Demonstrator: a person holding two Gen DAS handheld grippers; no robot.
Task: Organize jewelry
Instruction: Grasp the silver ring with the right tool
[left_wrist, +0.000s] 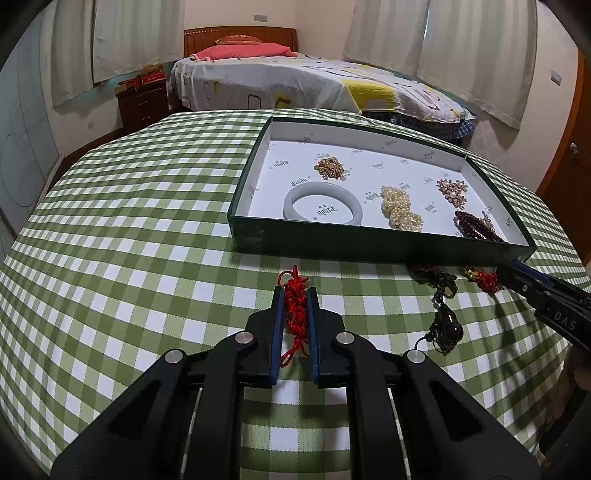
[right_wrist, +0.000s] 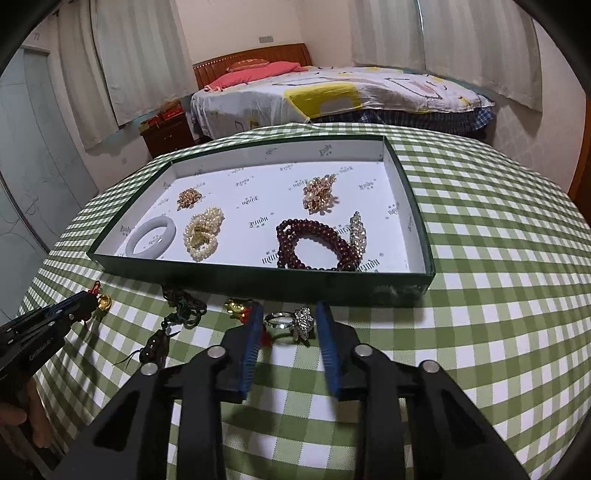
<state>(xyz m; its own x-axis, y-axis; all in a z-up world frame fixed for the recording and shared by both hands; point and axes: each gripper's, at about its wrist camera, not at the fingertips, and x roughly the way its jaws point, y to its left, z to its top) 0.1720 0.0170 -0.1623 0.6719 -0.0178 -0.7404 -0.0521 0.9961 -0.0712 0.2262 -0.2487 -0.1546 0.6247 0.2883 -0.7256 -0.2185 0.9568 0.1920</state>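
My left gripper (left_wrist: 295, 291) is shut on a red knotted cord charm (left_wrist: 296, 314) on the checked tablecloth. In the right wrist view a gold bell (right_wrist: 104, 302) shows at its tip. My right gripper (right_wrist: 288, 310) is open, its blue pads either side of a silver crystal ring (right_wrist: 293, 320) on the cloth. The green box (right_wrist: 221, 275) holds a pale jade bangle (left_wrist: 321, 207), pearl bracelets (left_wrist: 400, 212), a dark red bead bracelet (right_wrist: 314, 240), gold and crystal pieces. A dark cord pendant (left_wrist: 445, 321) and a red-gold charm (left_wrist: 485, 278) lie before the box.
The table has a green-white checked cloth (left_wrist: 147, 221). A bed (left_wrist: 295, 81) and a dark nightstand (left_wrist: 142, 101) stand behind it. A person's hand (right_wrist: 22, 413) shows at the lower left in the right wrist view.
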